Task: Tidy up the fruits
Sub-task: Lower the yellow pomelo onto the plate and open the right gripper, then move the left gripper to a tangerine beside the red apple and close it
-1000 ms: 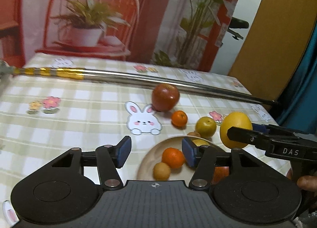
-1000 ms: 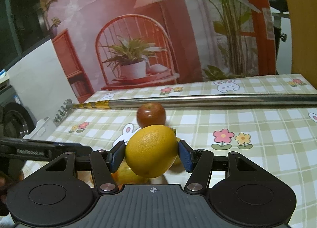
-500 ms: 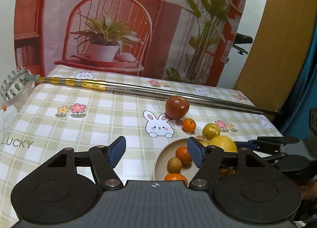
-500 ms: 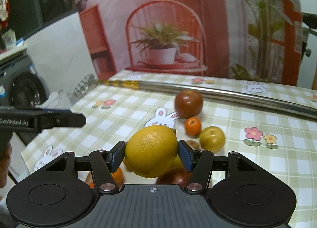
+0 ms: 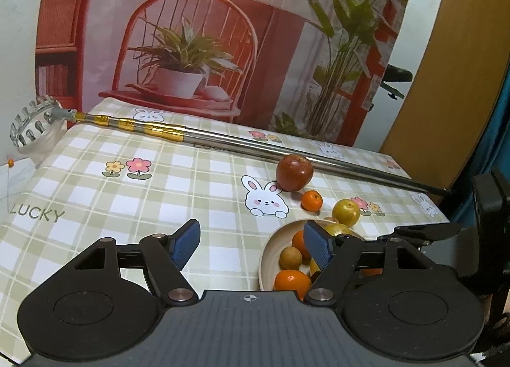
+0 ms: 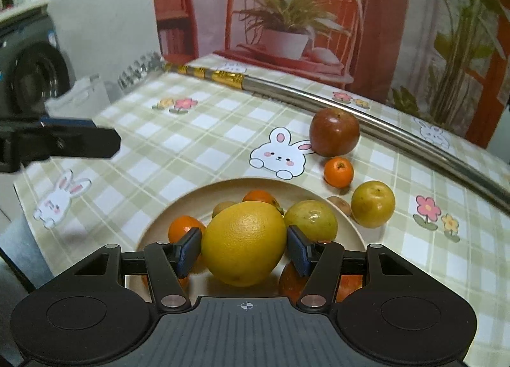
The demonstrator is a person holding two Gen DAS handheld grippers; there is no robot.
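My right gripper (image 6: pixel 244 249) is shut on a big yellow orange (image 6: pixel 244 241) and holds it just over the beige plate (image 6: pixel 159 220), which holds several small fruits. A red apple (image 6: pixel 334 131), a small tangerine (image 6: pixel 338 171) and a yellow-green fruit (image 6: pixel 372 203) lie on the cloth beyond the plate. My left gripper (image 5: pixel 251 246) is open and empty, to the left of the plate (image 5: pixel 266 258). The apple (image 5: pixel 294 172), tangerine (image 5: pixel 311 200) and yellow-green fruit (image 5: pixel 346 212) also show there.
A long steel pole (image 5: pixel 255 147) with gold bands lies across the far side of the checked tablecloth (image 5: pixel 127 195). A clear toothed head (image 5: pixel 25 125) sits at its left end. The table's left edge is near.
My right gripper has carried the yellow orange left and down over the plate. My left gripper has pulled back and to the left, away from the plate.
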